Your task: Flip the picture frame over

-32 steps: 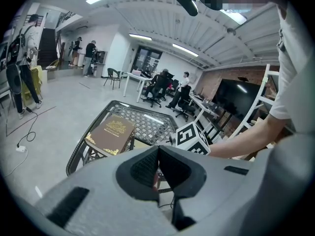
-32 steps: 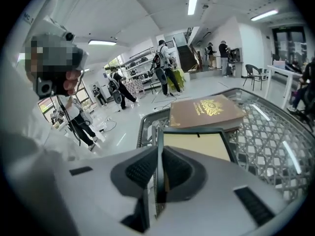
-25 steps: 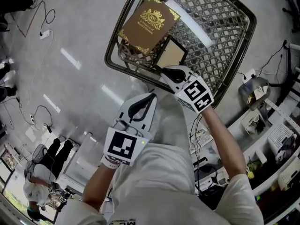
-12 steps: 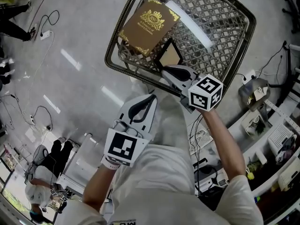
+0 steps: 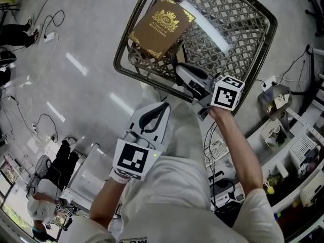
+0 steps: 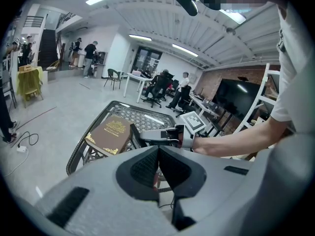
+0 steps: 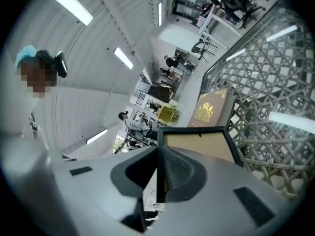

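Note:
The black picture frame [image 7: 197, 145] with a tan backing stands up on edge over the wicker table [image 5: 121, 49]. My right gripper [image 5: 179, 70] is shut on its near edge, rolled onto its side. In the right gripper view the frame's rim runs straight into the closed jaws of that gripper [image 7: 160, 154]. From the left gripper view the frame [image 6: 133, 133] shows as a dark sliver beside a brown book [image 6: 111, 133]. My left gripper [image 5: 153, 116] hangs below the table's near rim, shut with nothing in it.
The brown gold-trimmed book [image 5: 161, 27] lies on the table's left half, close to the frame. Cables [image 5: 48, 19] trail across the glossy floor at left. Shelving and clutter [image 5: 298, 146] stand at right. People sit at desks [image 6: 165, 85] in the background.
The right gripper rose and rolled, tipping the frame from nearly flat up onto its edge; its marker cube turned over. The left gripper stayed put.

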Available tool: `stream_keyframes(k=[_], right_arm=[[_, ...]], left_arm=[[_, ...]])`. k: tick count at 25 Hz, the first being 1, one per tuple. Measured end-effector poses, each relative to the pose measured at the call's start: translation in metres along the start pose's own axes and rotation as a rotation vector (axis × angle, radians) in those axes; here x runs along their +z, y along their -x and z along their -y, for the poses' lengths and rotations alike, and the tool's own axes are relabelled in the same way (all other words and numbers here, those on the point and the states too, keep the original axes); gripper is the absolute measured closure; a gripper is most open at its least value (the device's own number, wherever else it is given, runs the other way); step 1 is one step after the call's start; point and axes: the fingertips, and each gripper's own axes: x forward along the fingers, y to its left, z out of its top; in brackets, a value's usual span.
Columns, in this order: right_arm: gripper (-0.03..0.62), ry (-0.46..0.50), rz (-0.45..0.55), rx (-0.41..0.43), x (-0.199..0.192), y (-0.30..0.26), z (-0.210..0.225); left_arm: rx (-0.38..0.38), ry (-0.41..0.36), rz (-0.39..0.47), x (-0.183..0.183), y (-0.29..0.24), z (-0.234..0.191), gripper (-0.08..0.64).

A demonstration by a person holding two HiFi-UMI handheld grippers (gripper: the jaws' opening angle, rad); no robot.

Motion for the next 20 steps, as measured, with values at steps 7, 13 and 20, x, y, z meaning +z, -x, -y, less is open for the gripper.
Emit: stream_keyframes(k=[7,13,20], right_arm=[[0.538,-0.106,0.041,0.035,0.004,-0.007,0.003],[0.538,-0.177,0.070,0.052,0.007,-0.012,0.008],[0.538,-0.256,0.108,0.086,0.013,-0.016,0.013]], left_arm=[[0.000,-0.015,0.003,-0.003,0.001,-0.002,0.535],[0.003,0.006,-0.003,0.000,-0.001,-0.002,0.534],[-0.003,-0.007,-0.007,-0.002,-0.004,-0.003,0.534]])
